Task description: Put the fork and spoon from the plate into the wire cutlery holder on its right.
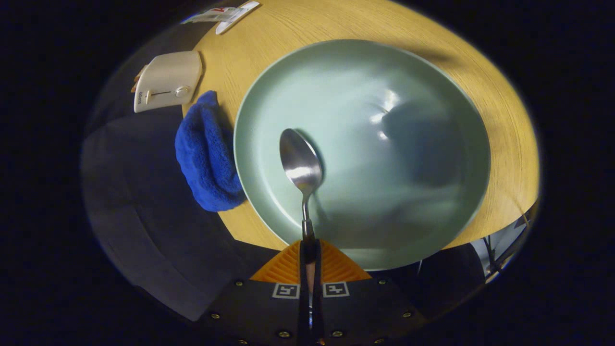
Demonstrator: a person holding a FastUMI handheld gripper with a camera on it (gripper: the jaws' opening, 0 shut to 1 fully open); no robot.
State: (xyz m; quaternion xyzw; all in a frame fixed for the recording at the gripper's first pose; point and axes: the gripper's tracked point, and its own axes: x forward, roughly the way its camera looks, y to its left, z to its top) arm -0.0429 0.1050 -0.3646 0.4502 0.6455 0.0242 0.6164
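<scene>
1. The hand-held two-finger gripper (pixel 308 245) shows 2 wedge-shaped fingers (pixel 283 266) that taper forward to a point, their top faces cut with fine parallel ribs.
2. The 2 fingers sit pressed together along a narrow straight seam, both closed on the handle of the shiny metal spoon (pixel 301 166).
3. Behind them lie 2 flat matte black plates (pixel 370 307), mirror images of each other, widening toward the rear.
4. Each plate carries 1 square black-and-white tracking marker (pixel 286 290) near the seam.
5. Small round brass-coloured screws (pixel 215 315) dot the plates' outer edges and rear.
</scene>
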